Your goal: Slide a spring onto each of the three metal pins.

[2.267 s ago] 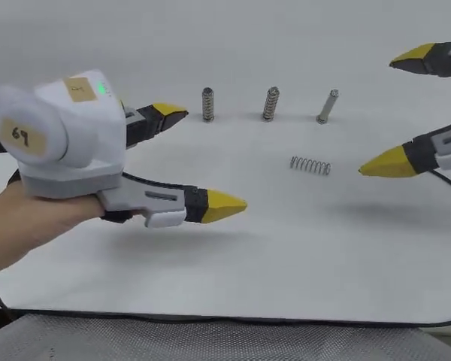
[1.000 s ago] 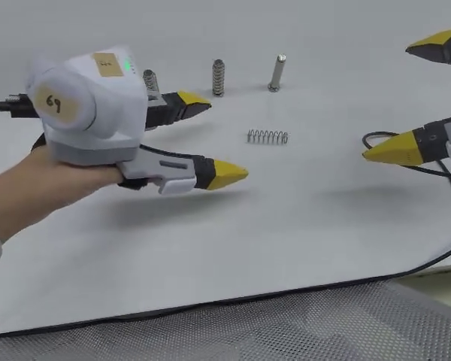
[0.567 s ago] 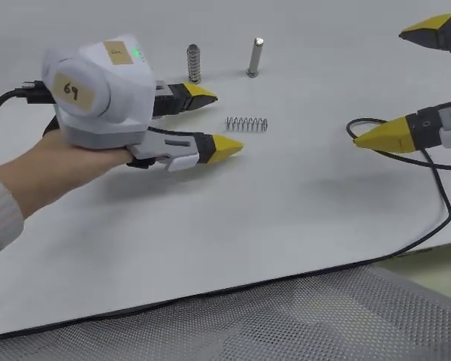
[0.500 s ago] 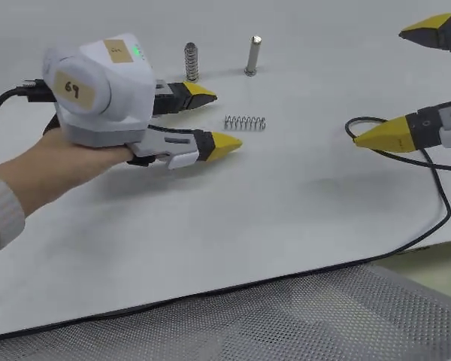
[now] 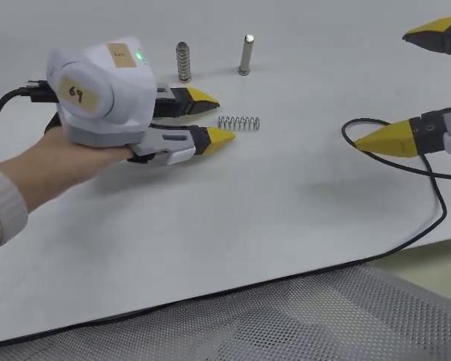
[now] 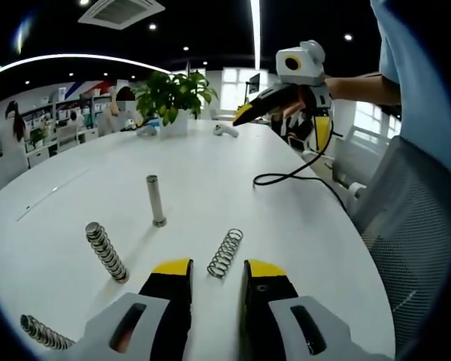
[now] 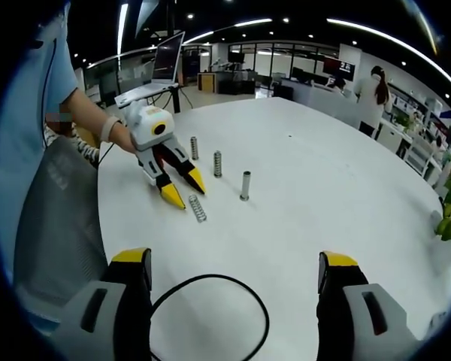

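The left hand-held gripper (image 5: 216, 117), jaws slightly parted and empty, has its tips just left of the loose spring (image 5: 239, 122). The right hand-held gripper (image 5: 385, 85) hovers well right, jaws spread wide.

Open-plan office, dark ceiling w/ strip lights (image 6: 254, 22). Big white table (image 6: 233, 158). Plant (image 6: 169, 94) far ahead of left gripper (image 6: 214, 269), windows (image 6: 229, 81) behind it, mesh chair (image 6: 417, 218) to gripper's right. Laptop (image 7: 167, 49) far ahead-left of right gripper (image 7: 235, 262).

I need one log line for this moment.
left gripper open, at loose spring | right gripper open, away | bare pin: one | sprung pins: two
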`<action>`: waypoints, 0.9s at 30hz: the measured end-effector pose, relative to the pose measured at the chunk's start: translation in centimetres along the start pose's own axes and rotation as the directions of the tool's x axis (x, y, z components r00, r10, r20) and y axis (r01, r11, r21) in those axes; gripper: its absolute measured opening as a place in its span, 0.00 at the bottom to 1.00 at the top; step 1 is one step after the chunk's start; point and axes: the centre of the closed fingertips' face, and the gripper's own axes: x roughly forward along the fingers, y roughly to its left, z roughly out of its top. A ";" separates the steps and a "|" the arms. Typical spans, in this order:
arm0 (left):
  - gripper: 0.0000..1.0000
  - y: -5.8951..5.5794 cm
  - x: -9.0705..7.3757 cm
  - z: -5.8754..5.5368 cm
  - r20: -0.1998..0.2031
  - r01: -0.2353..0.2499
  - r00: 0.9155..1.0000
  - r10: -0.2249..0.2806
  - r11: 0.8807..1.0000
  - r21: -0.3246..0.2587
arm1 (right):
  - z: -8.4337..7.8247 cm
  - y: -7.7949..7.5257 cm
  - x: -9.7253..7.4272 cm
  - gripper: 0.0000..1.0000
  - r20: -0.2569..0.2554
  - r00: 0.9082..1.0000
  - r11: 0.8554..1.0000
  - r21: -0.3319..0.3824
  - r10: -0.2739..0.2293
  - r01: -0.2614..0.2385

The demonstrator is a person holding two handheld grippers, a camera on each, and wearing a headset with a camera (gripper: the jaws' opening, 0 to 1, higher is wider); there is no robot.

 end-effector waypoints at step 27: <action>0.04 -0.5 0.3 -0.3 -0.025 0.039 0.999 -0.037 0.998 0.058 | -0.1 0.3 0.2 0.90 0.002 1.000 1.000 0.013 -0.002 0.002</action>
